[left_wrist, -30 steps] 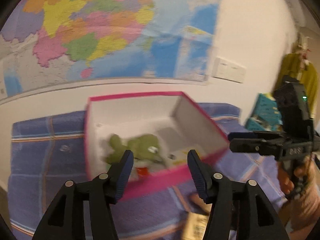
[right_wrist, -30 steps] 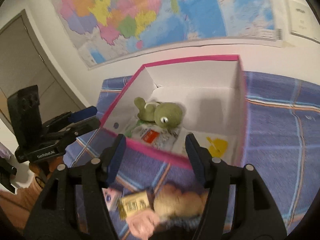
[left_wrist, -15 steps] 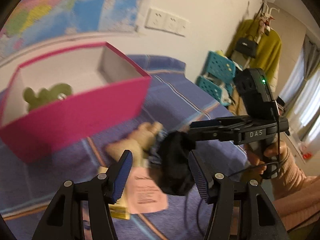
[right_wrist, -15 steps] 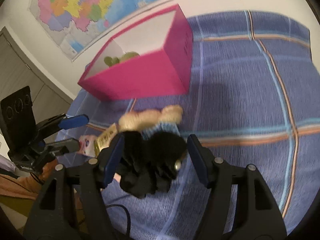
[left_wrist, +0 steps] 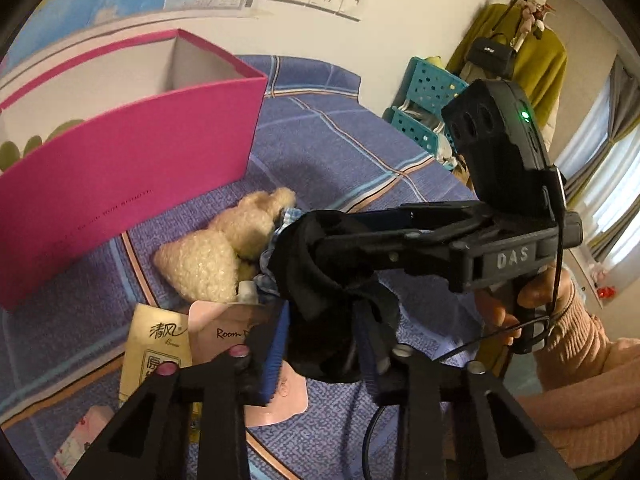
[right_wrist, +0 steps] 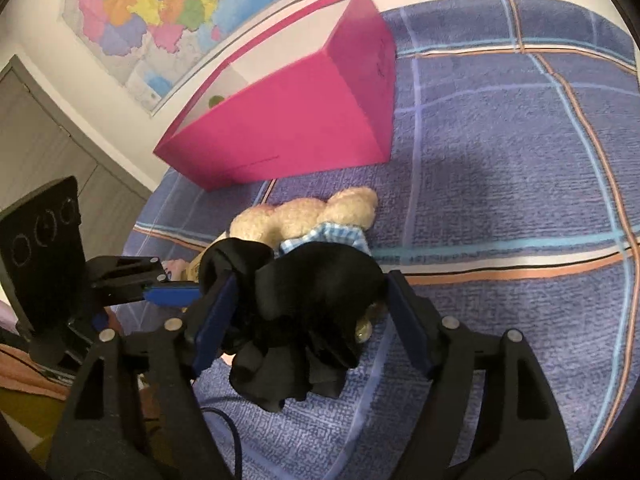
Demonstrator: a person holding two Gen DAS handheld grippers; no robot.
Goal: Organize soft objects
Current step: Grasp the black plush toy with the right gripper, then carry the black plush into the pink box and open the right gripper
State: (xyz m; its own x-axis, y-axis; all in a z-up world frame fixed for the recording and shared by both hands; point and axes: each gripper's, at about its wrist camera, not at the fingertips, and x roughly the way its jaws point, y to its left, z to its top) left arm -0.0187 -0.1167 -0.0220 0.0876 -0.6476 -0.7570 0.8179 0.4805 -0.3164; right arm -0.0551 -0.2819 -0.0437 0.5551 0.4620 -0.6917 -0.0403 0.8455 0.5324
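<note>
Left tool (left_wrist: 320, 344) closing on crumpled (black) cloth (left_wrist: 332, 320)

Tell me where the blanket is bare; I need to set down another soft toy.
Bare blanket lies right of the pink box and beyond the teddy bear. It is crowded nearer: bear, black cloth, tissue pack and pink card bunch together by both tools.

**Crowded near the box, open to the right**

The pink box (right_wrist: 304, 120) blocks the far side. A plush bear (right_wrist: 316, 216) and black cloth (right_wrist: 304, 300) fill the middle; packets (left_wrist: 156, 352) crowd the left. Bare blue bedspread (right_wrist: 520, 152) lies open rightward.
</note>
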